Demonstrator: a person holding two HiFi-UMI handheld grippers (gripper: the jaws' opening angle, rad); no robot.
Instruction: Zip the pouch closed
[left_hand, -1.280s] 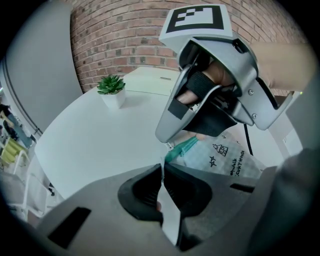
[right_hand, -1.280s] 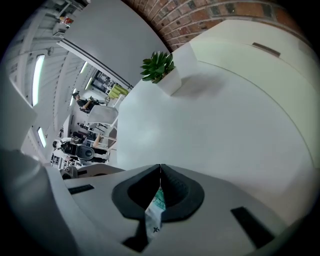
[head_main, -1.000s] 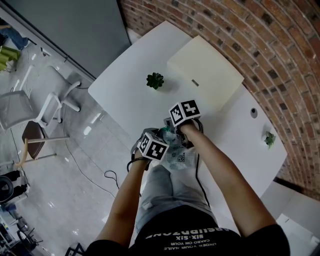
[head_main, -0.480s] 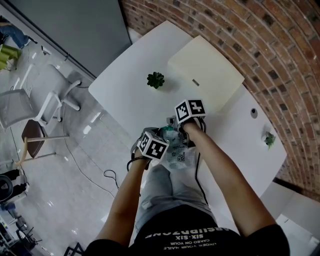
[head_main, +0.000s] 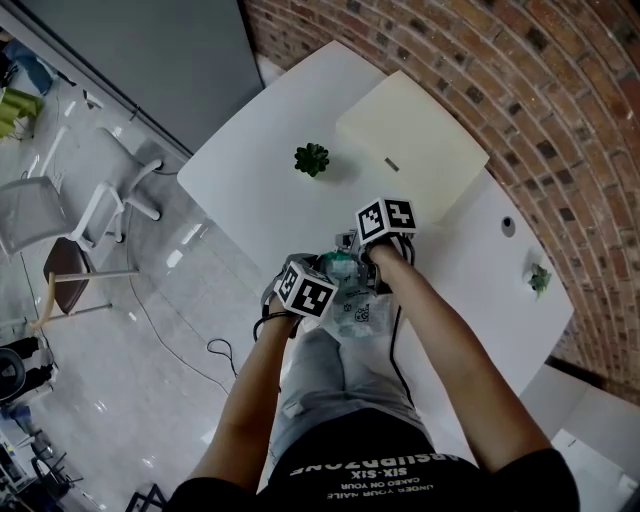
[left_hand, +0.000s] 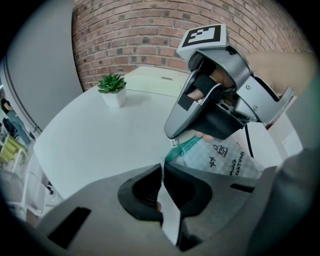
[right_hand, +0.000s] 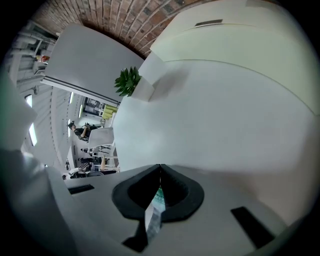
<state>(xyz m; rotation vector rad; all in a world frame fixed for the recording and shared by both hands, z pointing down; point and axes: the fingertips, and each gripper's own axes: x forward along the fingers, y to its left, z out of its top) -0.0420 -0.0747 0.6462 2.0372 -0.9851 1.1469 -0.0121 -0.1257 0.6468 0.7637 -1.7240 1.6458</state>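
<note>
Pouch (head_main: 357, 312) held at the tabletop's (head_main: 250, 190) near edge, over the lap. Left gripper (left_hand: 162, 175) clamped on the pouch's white end; right gripper (right_hand: 160, 176) pinched shut on a teal-and-white strip, likely the pull of the teal zipper (left_hand: 184, 148). Judged mid-zip; closed length not readable. Next: steady draw along the teeth, left end taut. Potted plant (head_main: 310, 160) and cream box (head_main: 412, 145) well apart toward the far edge; path unobstructed.

Soft even daylight, fisheye-bent dark edges, sharp
</note>
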